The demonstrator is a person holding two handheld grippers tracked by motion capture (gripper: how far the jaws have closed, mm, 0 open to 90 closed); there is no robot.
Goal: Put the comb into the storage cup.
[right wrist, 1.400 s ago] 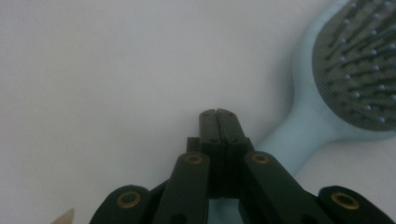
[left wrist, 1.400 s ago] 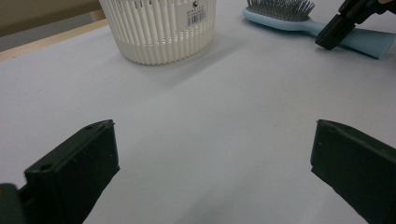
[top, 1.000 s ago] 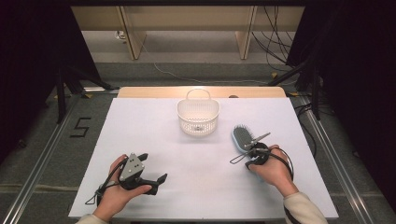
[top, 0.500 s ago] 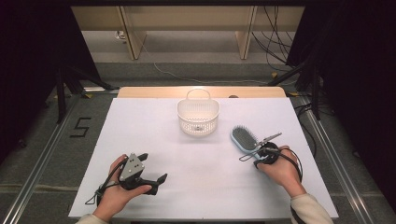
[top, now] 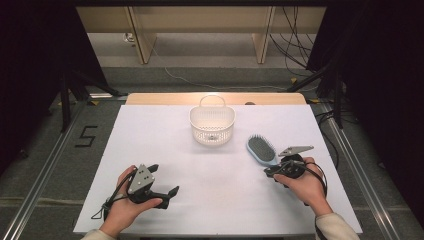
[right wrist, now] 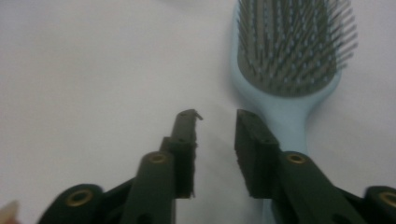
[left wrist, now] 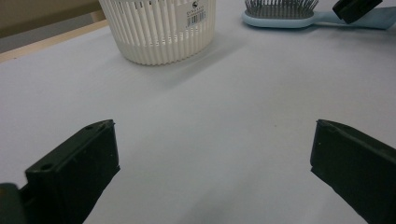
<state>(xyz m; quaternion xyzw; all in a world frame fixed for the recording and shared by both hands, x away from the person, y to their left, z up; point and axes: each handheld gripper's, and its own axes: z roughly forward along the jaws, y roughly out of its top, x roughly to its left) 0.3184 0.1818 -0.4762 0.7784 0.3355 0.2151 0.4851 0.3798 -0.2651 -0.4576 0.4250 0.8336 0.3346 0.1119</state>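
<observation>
A light-blue hairbrush point(top: 261, 149) lies bristles up on the white table, right of centre; its head point(right wrist: 289, 60) fills the upper right of the right gripper view. My right gripper point(top: 270, 171) sits at the brush's handle end. Its jaws point(right wrist: 217, 116) have just been opening and stand a little apart with nothing between them; the handle runs beside and under the right-hand jaw. My left gripper point(top: 164, 180) rests at the front left, wide open point(left wrist: 215, 149) and empty, facing the basket and the hairbrush point(left wrist: 280, 14).
A white slatted basket point(top: 212, 125) with a handle stands at the middle back of the table, also seen ahead in the left gripper view point(left wrist: 159, 28). A wooden strip edges the table's far side. Cables trail from both grippers.
The right hand has shifted a little to the right by the brush handle, and its jaws have parted. Brush, basket and left hand stay put.
</observation>
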